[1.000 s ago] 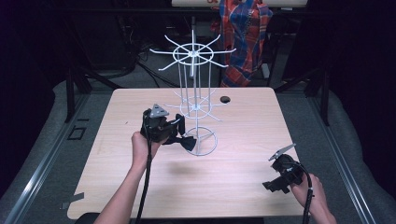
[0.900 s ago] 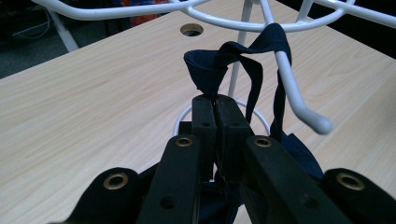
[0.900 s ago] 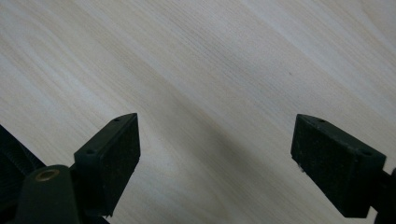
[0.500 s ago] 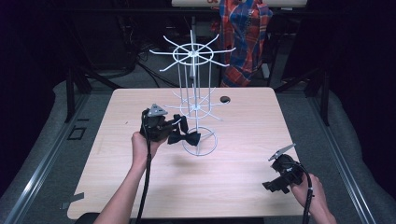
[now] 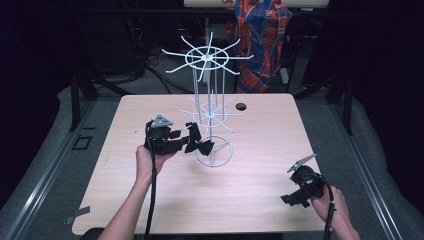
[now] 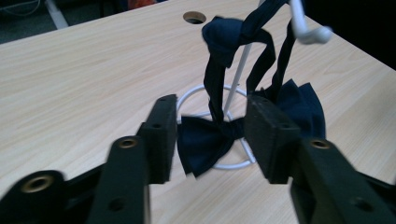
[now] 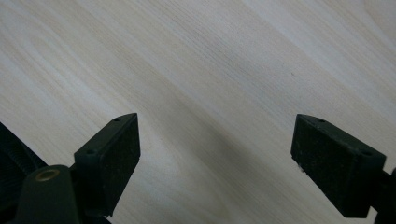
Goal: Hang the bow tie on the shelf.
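Hanging by its strap from a hook of a white wire rack (image 5: pixel 210 107), a dark navy fabric bow tie (image 6: pixel 219 135) is seen between the spread jaws of the left tool (image 6: pixel 212 135), untouched. The right tool (image 7: pixel 215 149) is held wide apart above the pale woodgrain worktop (image 5: pixel 260 200).

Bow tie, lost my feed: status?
Left gripper open around bow tie. Strap over white rack hook. Right gripper open over bare table.
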A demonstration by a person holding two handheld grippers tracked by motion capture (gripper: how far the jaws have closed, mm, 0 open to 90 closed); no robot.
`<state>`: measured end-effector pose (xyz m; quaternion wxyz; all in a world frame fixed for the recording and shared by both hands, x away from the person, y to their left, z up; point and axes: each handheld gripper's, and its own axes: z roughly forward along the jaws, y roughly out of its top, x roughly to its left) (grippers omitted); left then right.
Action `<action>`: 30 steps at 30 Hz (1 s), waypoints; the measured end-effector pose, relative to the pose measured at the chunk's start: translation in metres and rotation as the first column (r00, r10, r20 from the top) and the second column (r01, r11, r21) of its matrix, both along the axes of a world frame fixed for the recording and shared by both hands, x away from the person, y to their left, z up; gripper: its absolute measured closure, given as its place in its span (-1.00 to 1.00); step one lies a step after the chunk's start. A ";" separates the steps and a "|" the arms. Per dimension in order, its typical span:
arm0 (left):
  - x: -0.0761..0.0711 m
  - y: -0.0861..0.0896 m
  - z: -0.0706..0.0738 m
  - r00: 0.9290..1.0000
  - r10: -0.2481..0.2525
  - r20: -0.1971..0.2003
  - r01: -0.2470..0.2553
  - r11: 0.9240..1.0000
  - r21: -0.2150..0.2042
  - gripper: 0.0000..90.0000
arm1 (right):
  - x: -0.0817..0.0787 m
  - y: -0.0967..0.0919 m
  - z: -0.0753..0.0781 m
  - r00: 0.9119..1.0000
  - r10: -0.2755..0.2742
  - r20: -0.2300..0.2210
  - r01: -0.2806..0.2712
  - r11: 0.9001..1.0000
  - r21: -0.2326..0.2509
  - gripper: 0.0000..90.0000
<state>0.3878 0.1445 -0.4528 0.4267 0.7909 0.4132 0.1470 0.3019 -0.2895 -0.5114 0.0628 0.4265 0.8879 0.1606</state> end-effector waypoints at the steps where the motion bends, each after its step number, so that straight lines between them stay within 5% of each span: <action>1: 0.000 0.000 0.000 1.000 0.000 0.000 0.000 1.000 0.000 0.10 | 0.000 0.000 0.000 1.000 -0.001 0.000 0.001 1.000 0.000 -0.65; 18: -0.017 0.025 0.013 1.000 0.015 -0.017 -0.014 0.997 0.079 -0.47 | 0.000 0.000 0.000 1.000 -0.007 -0.003 0.007 1.000 0.001 -0.65; 30: -0.041 0.051 0.016 0.999 0.029 -0.019 -0.027 0.994 0.110 -0.63 | 0.000 -0.001 0.001 1.000 -0.003 -0.011 0.003 1.000 0.001 -0.65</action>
